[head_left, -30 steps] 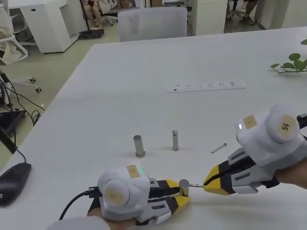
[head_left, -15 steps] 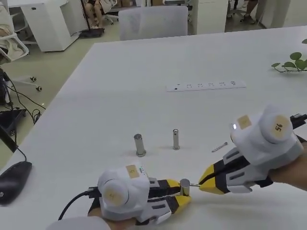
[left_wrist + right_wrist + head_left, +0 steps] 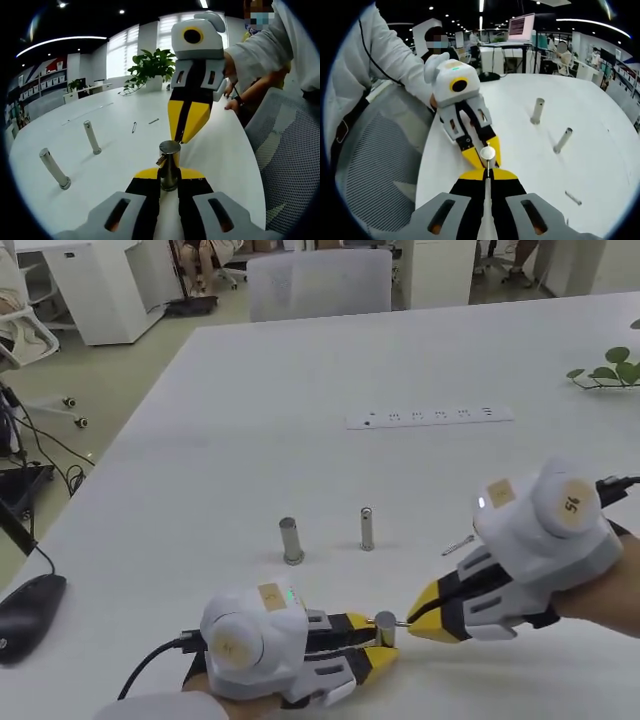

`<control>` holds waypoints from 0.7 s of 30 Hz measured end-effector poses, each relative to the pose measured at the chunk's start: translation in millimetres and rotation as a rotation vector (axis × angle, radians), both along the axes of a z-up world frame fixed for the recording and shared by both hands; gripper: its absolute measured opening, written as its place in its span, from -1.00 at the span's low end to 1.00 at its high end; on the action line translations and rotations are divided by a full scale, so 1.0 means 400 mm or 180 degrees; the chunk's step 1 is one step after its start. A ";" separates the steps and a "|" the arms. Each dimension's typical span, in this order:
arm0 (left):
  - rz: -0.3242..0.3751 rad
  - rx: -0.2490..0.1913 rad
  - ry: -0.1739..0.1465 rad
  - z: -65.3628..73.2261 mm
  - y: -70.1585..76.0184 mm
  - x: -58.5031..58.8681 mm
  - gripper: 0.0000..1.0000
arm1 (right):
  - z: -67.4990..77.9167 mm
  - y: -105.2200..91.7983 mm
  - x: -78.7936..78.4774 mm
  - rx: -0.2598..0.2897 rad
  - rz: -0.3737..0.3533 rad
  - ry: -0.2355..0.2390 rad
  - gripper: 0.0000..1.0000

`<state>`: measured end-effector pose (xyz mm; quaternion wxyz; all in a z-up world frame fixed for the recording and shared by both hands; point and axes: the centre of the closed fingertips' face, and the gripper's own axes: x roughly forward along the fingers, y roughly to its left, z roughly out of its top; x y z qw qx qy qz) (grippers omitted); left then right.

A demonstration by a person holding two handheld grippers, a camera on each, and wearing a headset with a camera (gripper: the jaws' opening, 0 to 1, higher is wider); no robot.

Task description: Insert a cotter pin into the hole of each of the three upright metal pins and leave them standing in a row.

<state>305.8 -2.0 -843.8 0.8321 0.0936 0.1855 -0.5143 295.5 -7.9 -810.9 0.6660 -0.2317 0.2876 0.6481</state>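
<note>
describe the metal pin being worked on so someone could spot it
Near the front edge of the white table, look between the two yellow-tipped grippers. The upright silver metal pin is clamped in the left gripper, and the thin cotter pin held by the right gripper meets its side; the two other silver pins stand free farther back.

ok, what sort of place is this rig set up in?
Most likely an open-plan office, maybe a lab corner: a long white table with a power strip on it, a grey office chair at its far edge, and a lit monitor on desks behind.
</note>
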 end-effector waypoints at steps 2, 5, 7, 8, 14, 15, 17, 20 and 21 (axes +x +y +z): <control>-0.0001 -0.0003 0.0000 0.000 0.000 -0.001 -0.79 | 0.000 0.004 0.000 0.0008 0.0008 -0.0002 -0.93; 0.0001 -0.0004 -0.0001 0.000 0.000 0.000 -0.79 | 0.000 0.008 0.000 0.0005 0.0024 -0.0014 -0.93; 0.0000 -0.0003 -0.0001 0.000 0.000 -0.001 -0.79 | 0.000 0.010 0.000 0.0002 0.0030 -0.0014 -0.93; -0.0002 -0.0002 -0.0002 0.000 0.000 -0.001 -0.79 | 0.001 0.012 -0.001 0.0005 0.0035 -0.0013 -0.93; -0.0006 0.0000 -0.0004 0.000 0.000 0.000 -0.79 | 0.000 0.016 0.000 -0.0015 0.0068 -0.0044 -0.93; -0.0006 0.0001 -0.0005 0.000 -0.001 0.000 -0.79 | 0.000 0.016 0.000 -0.0017 0.0075 -0.0050 -0.93; -0.0007 0.0003 -0.0006 0.000 -0.001 -0.001 -0.79 | 0.000 0.017 0.000 -0.0020 0.0087 -0.0063 -0.92; -0.0014 0.0006 -0.0007 0.000 -0.002 -0.001 -0.79 | 0.000 0.019 -0.001 -0.0028 0.0105 -0.0077 -0.92; -0.0017 0.0007 -0.0008 0.000 -0.003 -0.001 -0.79 | -0.001 0.020 -0.002 -0.0038 0.0116 -0.0085 -0.92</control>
